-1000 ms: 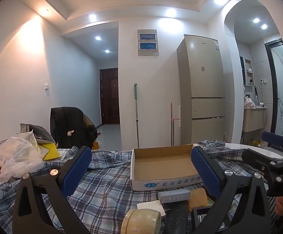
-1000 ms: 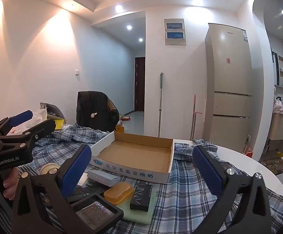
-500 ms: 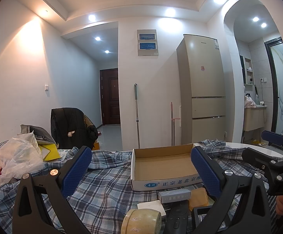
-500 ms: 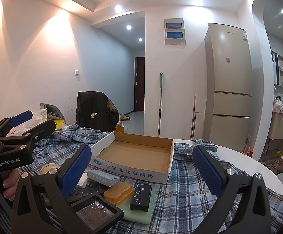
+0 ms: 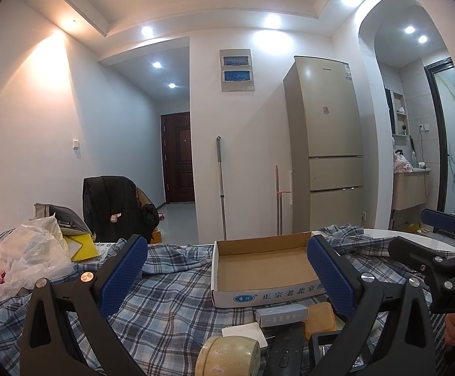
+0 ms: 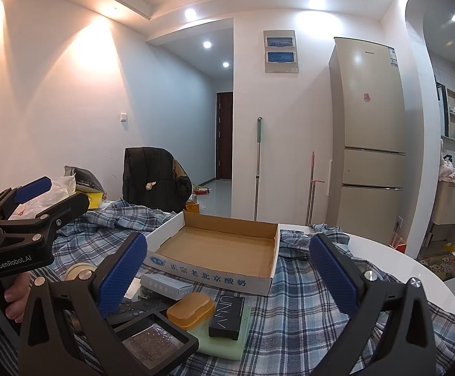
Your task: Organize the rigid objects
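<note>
We hold our left gripper (image 5: 226,277) and right gripper (image 6: 227,274) above the desk (image 6: 381,250), both with fingers wide apart and nothing in them. The cardboard box (image 6: 224,246) sits bare on the checked cloth (image 6: 302,310), and right in front of it lie the little things to tidy: a small grey box (image 6: 166,285), an orange case (image 6: 190,309), a black box (image 6: 227,316), a remote (image 5: 285,349) and a roll of tape (image 5: 227,357). We think the job is just starting, so next we should lower one gripper over a small thing, maybe the orange case, close on it, and lift it into the box.
</note>
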`<state>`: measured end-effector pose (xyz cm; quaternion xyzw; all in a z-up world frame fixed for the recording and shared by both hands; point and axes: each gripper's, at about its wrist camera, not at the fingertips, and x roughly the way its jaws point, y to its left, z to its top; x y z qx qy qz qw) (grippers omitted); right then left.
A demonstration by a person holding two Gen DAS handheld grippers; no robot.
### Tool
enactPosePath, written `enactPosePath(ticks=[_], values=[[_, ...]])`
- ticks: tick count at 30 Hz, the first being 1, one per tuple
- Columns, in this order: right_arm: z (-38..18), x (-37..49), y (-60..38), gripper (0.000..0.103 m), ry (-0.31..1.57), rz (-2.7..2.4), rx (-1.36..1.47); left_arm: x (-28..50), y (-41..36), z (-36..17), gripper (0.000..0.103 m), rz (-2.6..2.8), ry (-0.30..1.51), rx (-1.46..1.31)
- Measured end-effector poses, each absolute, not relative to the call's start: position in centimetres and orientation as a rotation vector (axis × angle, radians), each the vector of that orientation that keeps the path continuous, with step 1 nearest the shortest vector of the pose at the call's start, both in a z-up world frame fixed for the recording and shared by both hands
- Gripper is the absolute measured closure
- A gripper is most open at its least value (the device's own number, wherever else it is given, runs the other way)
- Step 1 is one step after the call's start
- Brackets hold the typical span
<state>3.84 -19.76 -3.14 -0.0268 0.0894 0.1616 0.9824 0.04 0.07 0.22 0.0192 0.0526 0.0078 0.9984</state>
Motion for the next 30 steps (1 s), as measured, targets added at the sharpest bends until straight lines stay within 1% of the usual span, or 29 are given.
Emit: enactPosePath(ticks=[30], values=[[-3.06, 4.04, -20.20, 0.000, 0.186, 0.326, -0.053, -0.10, -0.11, 0.24, 0.000, 0.019, 0.110, 0.044]])
